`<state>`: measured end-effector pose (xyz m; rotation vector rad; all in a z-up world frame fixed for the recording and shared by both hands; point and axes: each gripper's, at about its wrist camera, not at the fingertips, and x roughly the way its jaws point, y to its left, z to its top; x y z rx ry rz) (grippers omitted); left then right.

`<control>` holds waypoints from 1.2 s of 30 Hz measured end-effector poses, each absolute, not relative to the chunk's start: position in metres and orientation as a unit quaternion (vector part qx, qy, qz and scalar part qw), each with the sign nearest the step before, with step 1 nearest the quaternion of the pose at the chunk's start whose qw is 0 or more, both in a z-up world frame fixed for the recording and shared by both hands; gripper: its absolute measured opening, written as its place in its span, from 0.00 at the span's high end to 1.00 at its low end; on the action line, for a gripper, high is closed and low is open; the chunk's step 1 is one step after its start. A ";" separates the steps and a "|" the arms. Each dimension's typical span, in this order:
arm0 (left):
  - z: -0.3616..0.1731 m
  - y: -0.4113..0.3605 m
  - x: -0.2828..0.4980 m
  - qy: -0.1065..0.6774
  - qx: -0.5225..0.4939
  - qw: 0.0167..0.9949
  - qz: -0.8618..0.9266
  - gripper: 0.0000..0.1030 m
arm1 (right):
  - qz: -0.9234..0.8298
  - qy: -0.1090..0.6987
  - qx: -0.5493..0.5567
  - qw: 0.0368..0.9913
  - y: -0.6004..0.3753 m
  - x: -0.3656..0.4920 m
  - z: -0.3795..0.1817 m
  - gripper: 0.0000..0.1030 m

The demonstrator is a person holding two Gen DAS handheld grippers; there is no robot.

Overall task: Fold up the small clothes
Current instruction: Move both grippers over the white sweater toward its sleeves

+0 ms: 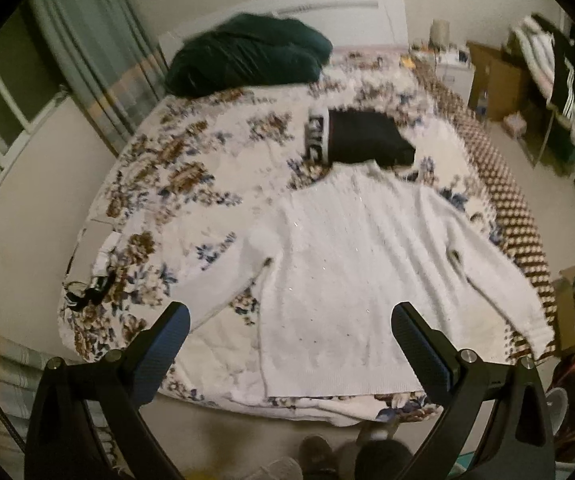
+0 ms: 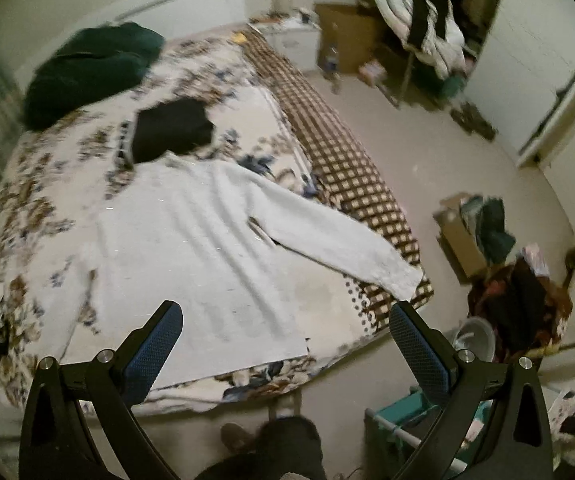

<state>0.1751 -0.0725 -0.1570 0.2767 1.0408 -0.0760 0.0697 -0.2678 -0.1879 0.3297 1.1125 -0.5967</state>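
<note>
White sweater (image 1: 347, 264) lies flat on the floral bedspread (image 1: 175, 168), its hem just beyond my left tongs (image 1: 289, 320) and right tongs (image 2: 285, 320), both spread wide, holding nothing. Past its collar, black shorts (image 1: 363, 140); farther, a dark green bundle (image 1: 247, 58).

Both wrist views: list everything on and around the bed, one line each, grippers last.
white sweater: 1, white, spread flat on the bed's near half, sleeves out
black shorts: 1, black with white waistband, beyond the sweater's collar
dark green bundle: 1, dark green, far end of bed
floral quilt: 1, white with brown and blue flowers, covering bed
checked blanket: 1, brown and cream, bed's right edge
cardboard box: 1, brown, far wall
left gripper: 1, black, open, above sweater hem
right gripper: 1, black, open, above hem
</note>
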 end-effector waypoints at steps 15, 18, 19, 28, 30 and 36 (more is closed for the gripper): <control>-0.321 -0.215 0.243 0.553 0.183 0.812 -0.037 0.00 | -0.290 0.574 0.223 0.732 -0.444 0.154 -0.397 0.00; -0.345 -0.233 0.251 0.556 0.190 0.808 -0.038 0.00 | -0.295 0.585 0.228 0.720 -0.466 0.159 -0.431 0.00; -0.352 -0.238 0.253 0.559 0.192 0.806 -0.040 0.00 | -0.298 0.587 0.229 0.717 -0.471 0.158 -0.437 0.00; -0.408 -0.275 0.269 0.565 0.216 0.794 -0.060 0.00 | -0.327 0.591 0.231 0.700 -0.505 0.154 -0.491 0.00; -0.417 -0.281 0.270 0.564 0.220 0.794 -0.064 0.00 | -0.333 0.591 0.233 0.697 -0.511 0.154 -0.499 0.00; -0.444 -0.298 0.274 0.567 0.226 0.788 -0.082 0.00 | -0.350 0.586 0.238 0.691 -0.524 0.150 -0.520 0.00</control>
